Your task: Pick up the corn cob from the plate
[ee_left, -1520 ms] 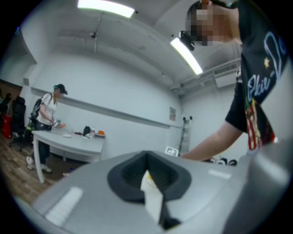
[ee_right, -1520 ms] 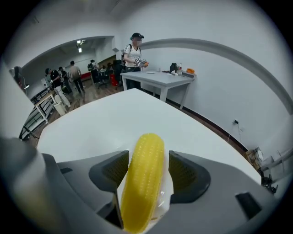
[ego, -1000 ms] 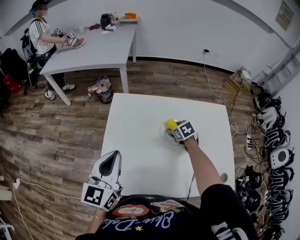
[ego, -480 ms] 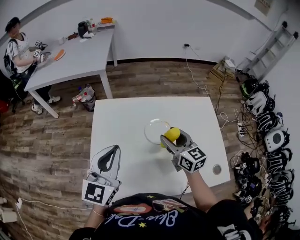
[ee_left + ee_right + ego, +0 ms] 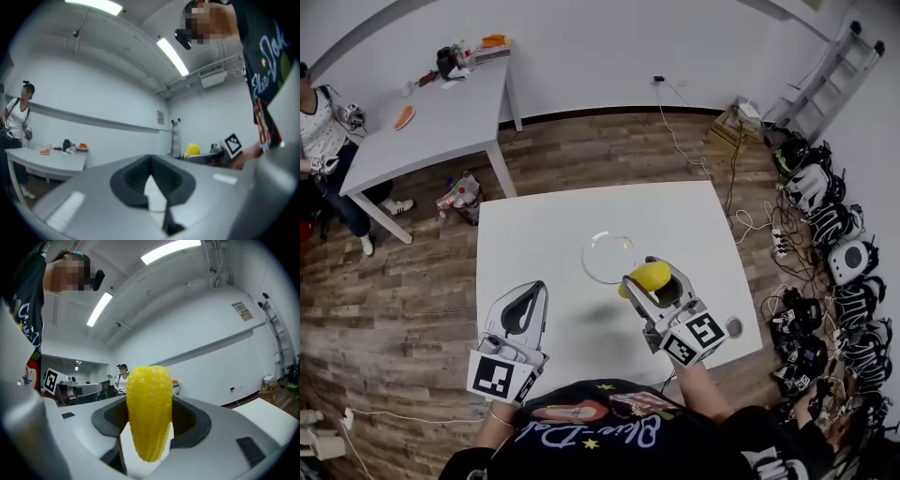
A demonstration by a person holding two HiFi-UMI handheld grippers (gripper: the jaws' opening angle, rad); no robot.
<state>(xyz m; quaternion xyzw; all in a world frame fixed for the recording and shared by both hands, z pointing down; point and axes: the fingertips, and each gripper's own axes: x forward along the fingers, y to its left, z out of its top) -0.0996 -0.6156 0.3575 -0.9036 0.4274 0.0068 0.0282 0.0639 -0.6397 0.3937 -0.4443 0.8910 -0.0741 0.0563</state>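
My right gripper is shut on the yellow corn cob and holds it in the air above the white table, just right of the clear round plate. In the right gripper view the corn cob stands upright between the jaws of the right gripper, tilted up toward the room. The plate has nothing on it. My left gripper hovers at the table's near left edge, jaws together with nothing in them; in its own view the left gripper points up at the far wall.
A second white table with small items stands at the back left, a person beside it. Headsets and cables lie along the right wall. A small round disc sits near the table's right front corner.
My right gripper has lifted the corn cob off the plate and drawn it back toward me and to the right. The left gripper stayed near the front edge.
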